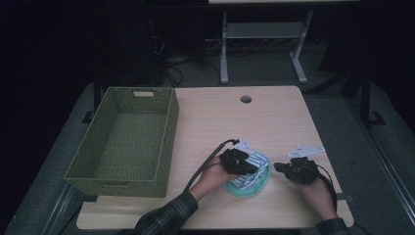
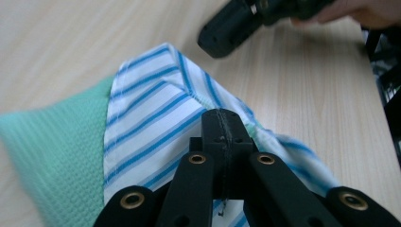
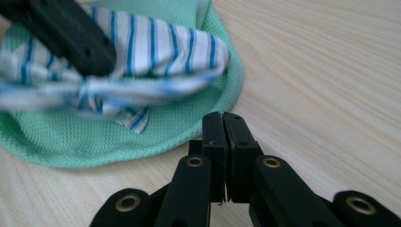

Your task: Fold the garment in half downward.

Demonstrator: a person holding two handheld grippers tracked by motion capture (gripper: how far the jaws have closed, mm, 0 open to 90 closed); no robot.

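Observation:
A white cloth with blue stripes (image 1: 259,158) lies bunched on a green knit cloth (image 1: 247,189) near the table's front edge. My left gripper (image 1: 250,167) sits over it with its jaws together. In the right gripper view the striped cloth (image 3: 161,45) gathers into a pinch at the left gripper (image 3: 92,64), and its lower fold is blurred. The left gripper view shows my left gripper (image 2: 222,116) pressed down into the striped cloth (image 2: 151,118), with the green cloth (image 2: 52,146) at the left. My right gripper (image 1: 277,167) is shut and holds nothing, just right of the green cloth (image 3: 118,142).
A green woven basket (image 1: 168,128) stands on the left half of the wooden table (image 1: 274,122). A cable hole (image 1: 245,99) sits near the table's far edge. A white table frame (image 1: 224,49) stands on the floor beyond.

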